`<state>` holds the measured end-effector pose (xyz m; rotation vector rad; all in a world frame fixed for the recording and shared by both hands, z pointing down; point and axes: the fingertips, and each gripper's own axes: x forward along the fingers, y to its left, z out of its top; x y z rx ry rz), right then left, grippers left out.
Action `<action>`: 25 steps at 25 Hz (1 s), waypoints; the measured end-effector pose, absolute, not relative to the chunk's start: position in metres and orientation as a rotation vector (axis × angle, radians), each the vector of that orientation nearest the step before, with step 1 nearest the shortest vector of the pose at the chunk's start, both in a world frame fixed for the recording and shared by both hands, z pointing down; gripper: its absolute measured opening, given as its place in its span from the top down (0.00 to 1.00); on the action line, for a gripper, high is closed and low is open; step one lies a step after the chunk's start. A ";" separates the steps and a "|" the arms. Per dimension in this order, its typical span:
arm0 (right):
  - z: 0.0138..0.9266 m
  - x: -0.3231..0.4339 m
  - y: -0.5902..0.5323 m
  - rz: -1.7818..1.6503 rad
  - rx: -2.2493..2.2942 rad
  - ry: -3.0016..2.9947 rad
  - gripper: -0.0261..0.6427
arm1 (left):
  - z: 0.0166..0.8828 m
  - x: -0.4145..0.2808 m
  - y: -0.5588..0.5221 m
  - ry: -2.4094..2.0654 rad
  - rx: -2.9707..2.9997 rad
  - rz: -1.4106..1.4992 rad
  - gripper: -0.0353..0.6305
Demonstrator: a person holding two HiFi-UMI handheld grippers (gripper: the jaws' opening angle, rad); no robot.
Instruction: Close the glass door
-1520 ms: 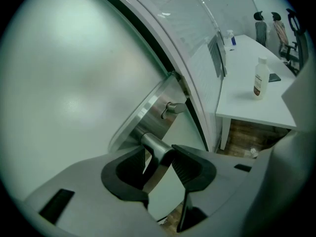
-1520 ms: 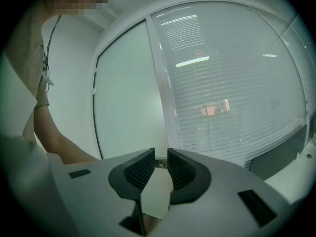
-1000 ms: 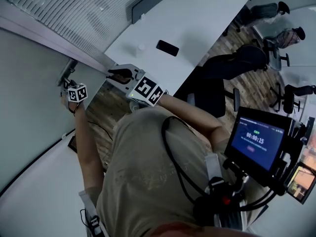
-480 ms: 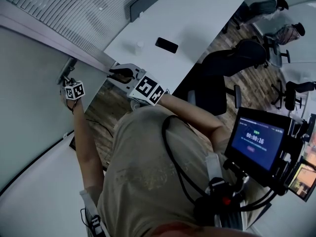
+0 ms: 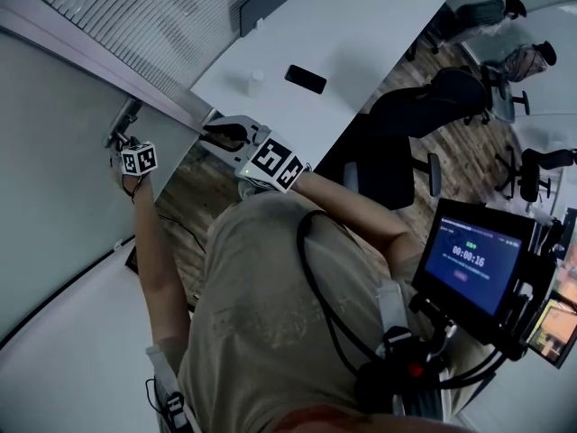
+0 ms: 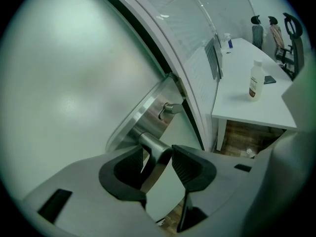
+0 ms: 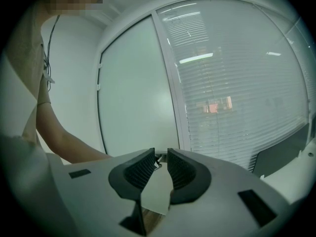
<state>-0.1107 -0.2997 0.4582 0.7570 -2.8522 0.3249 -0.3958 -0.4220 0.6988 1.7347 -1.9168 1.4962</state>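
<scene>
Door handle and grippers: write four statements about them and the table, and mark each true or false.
1. The left gripper is clamped on the door handle. True.
2. The right gripper holds the bottle. False: nothing sits between its jaws.
3. A black phone lies on the white table. True.
4. The bottle lies on its side. False: it stands upright on the white table.
</scene>
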 end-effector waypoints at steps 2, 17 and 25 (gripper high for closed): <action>0.458 -0.110 -0.300 0.325 0.759 -2.853 0.85 | 0.699 -0.393 -0.423 -1.914 1.741 1.494 0.68; 0.458 -0.132 -0.289 0.311 0.803 -2.851 0.85 | 0.694 -0.402 -0.414 -1.928 1.765 1.507 0.68; 0.463 -0.133 -0.287 0.307 0.797 -2.843 0.85 | 0.697 -0.399 -0.413 -1.932 1.771 1.502 0.68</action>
